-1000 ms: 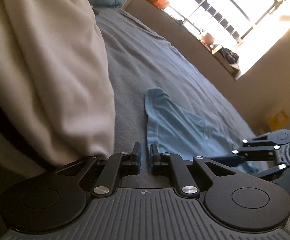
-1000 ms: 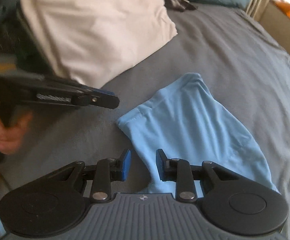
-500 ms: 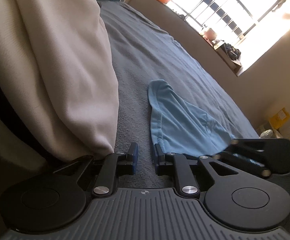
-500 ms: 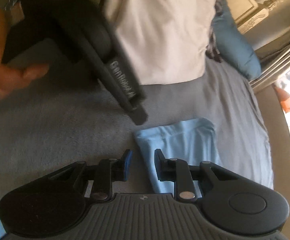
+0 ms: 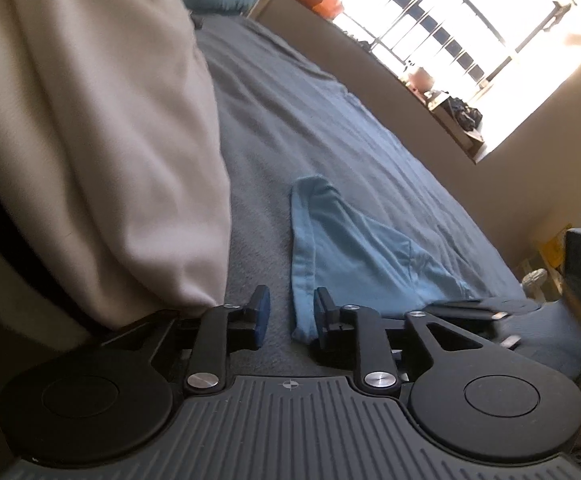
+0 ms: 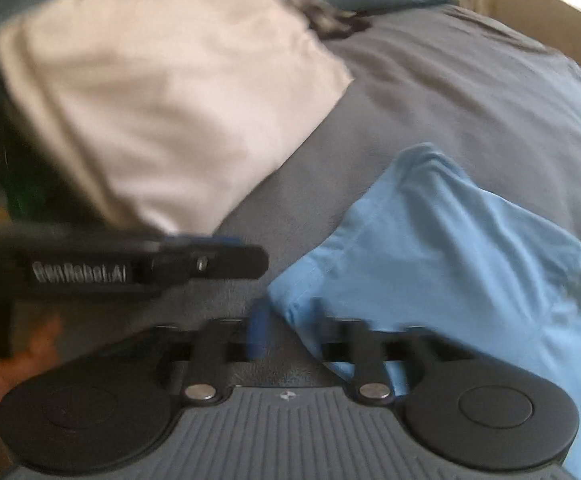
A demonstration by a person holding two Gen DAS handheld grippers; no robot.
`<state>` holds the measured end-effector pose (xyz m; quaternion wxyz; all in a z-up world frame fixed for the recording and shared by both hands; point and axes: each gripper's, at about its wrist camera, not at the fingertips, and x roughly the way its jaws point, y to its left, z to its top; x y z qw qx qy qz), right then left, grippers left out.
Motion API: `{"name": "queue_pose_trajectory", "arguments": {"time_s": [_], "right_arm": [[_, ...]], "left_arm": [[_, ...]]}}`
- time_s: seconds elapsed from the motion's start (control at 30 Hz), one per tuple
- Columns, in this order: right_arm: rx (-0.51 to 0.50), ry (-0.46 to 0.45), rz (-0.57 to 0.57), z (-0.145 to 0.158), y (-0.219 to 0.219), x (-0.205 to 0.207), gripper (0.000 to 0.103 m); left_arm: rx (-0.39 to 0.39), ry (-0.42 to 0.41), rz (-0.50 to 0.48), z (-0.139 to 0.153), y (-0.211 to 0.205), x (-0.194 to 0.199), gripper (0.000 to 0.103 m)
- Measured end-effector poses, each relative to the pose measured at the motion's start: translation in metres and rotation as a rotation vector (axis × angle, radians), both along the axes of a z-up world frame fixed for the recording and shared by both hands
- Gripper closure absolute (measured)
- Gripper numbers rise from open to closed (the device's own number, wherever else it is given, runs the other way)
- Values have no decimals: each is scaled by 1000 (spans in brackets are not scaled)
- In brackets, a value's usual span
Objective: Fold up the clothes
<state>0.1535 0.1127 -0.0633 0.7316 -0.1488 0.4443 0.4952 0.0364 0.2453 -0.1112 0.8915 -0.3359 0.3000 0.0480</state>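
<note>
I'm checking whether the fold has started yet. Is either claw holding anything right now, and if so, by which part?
Nothing is held. Both claws are opening at the near hem corner of the light blue garment: left claw, right claw; no pads press it.

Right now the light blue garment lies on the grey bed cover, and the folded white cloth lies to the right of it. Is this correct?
Not quite. The light blue garment does lie on the grey bed cover, but the folded white cloth lies to its left, not its right. Both wrist views show this, the right wrist view most clearly.
</note>
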Motion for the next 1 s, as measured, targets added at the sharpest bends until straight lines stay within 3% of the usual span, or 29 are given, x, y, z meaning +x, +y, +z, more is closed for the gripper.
{"name": "queue_pose_trajectory", "arguments": {"time_s": [0.1,0.23,0.4,0.67,0.73,0.77,0.8,0.87,1.0], "right_arm": [[117,99,-91,19,-28,28,51],[162,110,-219,39,-40,70,51],[109,119,-257,31,-8,116,54],[-28,125,-184,-5,54,136,54],[-77,155,-184,-17,62,138,68],[-66,176,-181,-18,61,139,90],[-33,200,-174,-18,59,139,99],[36,240,-155,-16,54,139,99],[83,204,-162,-17,50,139,99]], "left_arm": [[39,-3,-15,1,-8,4,74],[122,5,-53,1,-24,15,74],[219,84,-56,-10,-35,22,74],[236,84,-53,-11,-38,18,74],[238,82,-53,-11,-39,17,74],[239,82,-52,-11,-39,16,74],[240,82,-52,-10,-40,16,74],[240,83,-52,-10,-40,15,74],[239,85,-50,-8,-41,14,74]]}}
